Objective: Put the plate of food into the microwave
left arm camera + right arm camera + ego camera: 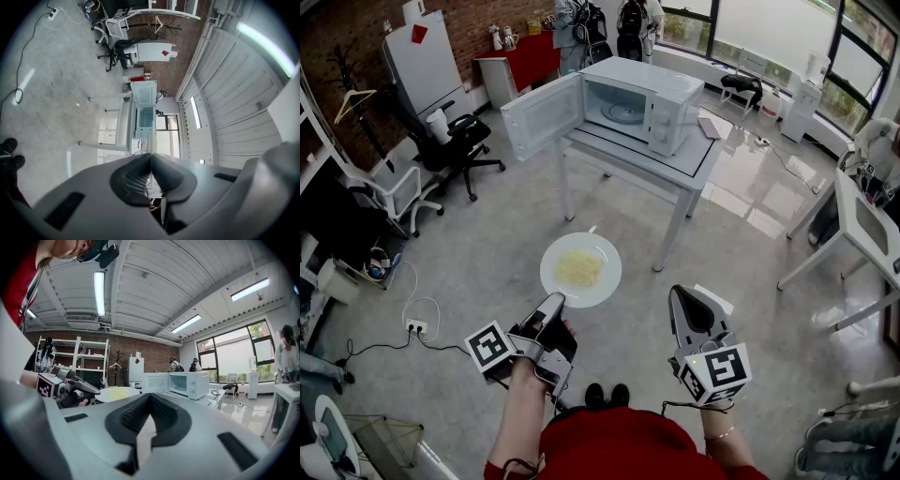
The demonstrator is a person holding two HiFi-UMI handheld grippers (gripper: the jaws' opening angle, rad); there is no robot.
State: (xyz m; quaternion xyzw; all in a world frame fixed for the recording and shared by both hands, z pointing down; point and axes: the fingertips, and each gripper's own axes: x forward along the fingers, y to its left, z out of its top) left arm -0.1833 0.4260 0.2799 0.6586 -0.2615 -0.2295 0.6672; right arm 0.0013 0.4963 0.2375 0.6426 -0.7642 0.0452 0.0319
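A white plate [580, 269] with yellow food [578, 268] hangs level over the floor. My left gripper [555, 300] is shut on its near rim. In the left gripper view the plate [153, 138] shows edge-on, a thin strip pinched between the closed jaws. The white microwave [642, 103] stands on a grey table [694, 164] ahead, its door [542, 114] swung open to the left and its cavity bare. My right gripper [684, 292] is shut and holds nothing, off to the plate's right. The right gripper view shows the plate [117, 393] and the microwave [190, 383] beyond its jaws.
A black office chair [455, 141] and a white cabinet [422, 61] stand at the left. A white desk [862, 225] is at the right. A power strip [416, 326] with cables lies on the floor at the left. People stand by the far windows [581, 23].
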